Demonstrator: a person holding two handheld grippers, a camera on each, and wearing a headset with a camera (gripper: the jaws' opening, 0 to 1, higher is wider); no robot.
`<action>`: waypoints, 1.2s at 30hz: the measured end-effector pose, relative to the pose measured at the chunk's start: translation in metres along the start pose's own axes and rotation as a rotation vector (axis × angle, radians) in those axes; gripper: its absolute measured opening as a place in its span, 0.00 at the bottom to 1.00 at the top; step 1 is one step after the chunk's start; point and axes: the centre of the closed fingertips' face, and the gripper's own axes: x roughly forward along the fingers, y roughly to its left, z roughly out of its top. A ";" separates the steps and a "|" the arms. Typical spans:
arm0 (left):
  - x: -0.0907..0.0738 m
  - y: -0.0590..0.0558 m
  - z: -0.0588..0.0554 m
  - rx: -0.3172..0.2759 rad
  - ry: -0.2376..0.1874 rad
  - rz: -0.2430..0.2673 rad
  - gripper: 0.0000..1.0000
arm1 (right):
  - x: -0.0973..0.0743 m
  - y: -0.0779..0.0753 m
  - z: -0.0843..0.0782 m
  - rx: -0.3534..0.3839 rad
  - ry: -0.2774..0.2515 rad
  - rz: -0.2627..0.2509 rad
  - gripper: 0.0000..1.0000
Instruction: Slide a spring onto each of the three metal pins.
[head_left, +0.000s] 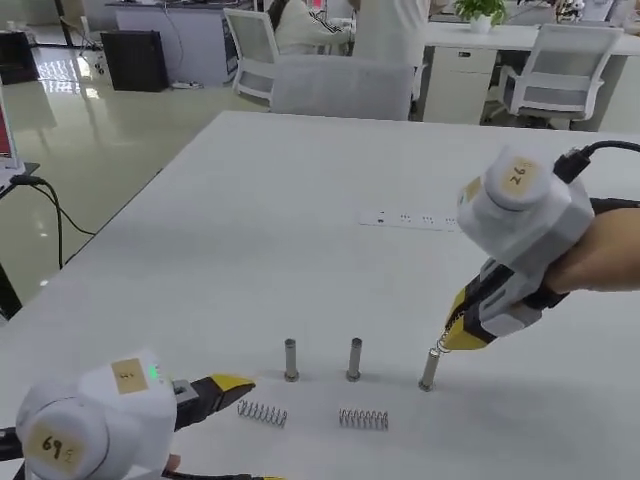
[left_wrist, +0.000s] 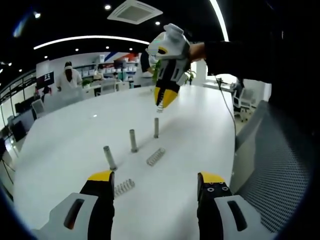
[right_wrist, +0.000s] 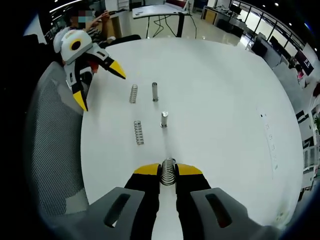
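Spring (right_wrist: 168, 176) in right claw (right_wrist: 168, 169), above pin (head_left: 430, 369)

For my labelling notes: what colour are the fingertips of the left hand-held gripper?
Yellow fingertips; the left gripper view shows them best.

On table (head_left: 300, 200) — left pin (head_left: 291, 359), middle pin (head_left: 354, 358), right pin (head_left: 429, 368) in row; left spring (head_left: 262, 412) before first, right spring (head_left: 362, 419) before second.

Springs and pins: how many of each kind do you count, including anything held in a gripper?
metal pins: 3, all upright on the table
springs: 3, two lying on the table, one held in the right gripper
total: 6
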 end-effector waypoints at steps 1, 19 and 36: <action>0.000 0.000 0.000 -0.001 -0.001 0.001 0.63 | 0.001 -0.001 0.000 -0.002 0.006 0.001 0.08; -0.002 -0.001 -0.002 -0.015 -0.008 0.006 0.62 | 0.021 -0.005 -0.007 -0.012 0.097 0.050 0.08; -0.001 0.000 -0.004 -0.011 0.002 0.007 0.61 | 0.055 -0.010 -0.019 -0.023 0.191 0.068 0.08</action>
